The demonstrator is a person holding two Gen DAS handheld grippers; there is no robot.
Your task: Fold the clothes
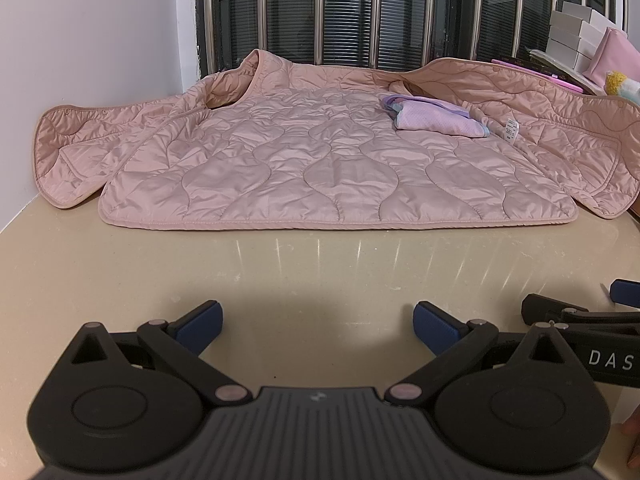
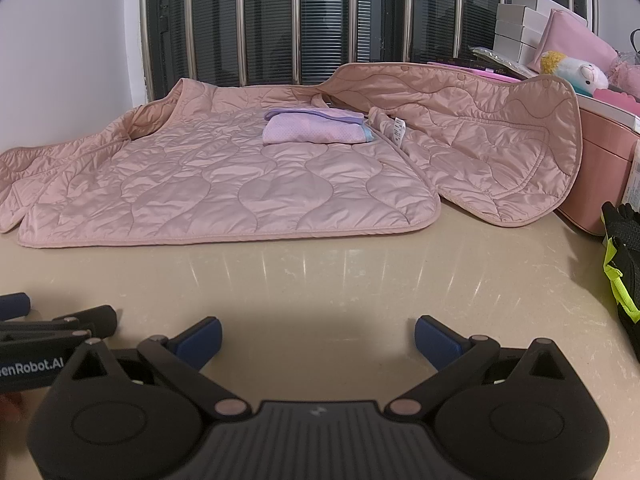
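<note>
The left gripper [image 1: 318,326] hovers over bare beige countertop [image 1: 320,272], its blue-padded fingers spread wide with nothing between them. The right gripper [image 2: 318,338] hangs just beside it in the same way — fingers wide apart, empty, only countertop below. Each shows at the edge of the other's view.

Ahead of both grippers, well clear of the fingertips, a pink quilted vest [image 1: 320,160] lies opened out flat with its lining up, its hem nearest the grippers and its collar toward the barred window [image 1: 340,12] behind. On the vest, ahead and to the right of the left gripper, sits a small folded lilac garment [image 1: 434,120] — in the right wrist view it lies ahead and slightly left. A white care label [image 2: 399,130] shows just beside it.

The vest's right front panel [image 2: 500,152] is propped up, leaning against a pink box [image 2: 600,168] to the right gripper's far right. Behind that stand stacked white boxes [image 2: 520,28], a pink pouch [image 2: 572,40] and a plush toy [image 2: 576,70]. Close on the right gripper's right edge lies a black item with neon-yellow straps [image 2: 622,272]. The vest's left panel [image 1: 76,152] curls up against the white wall [image 1: 88,40].
</note>
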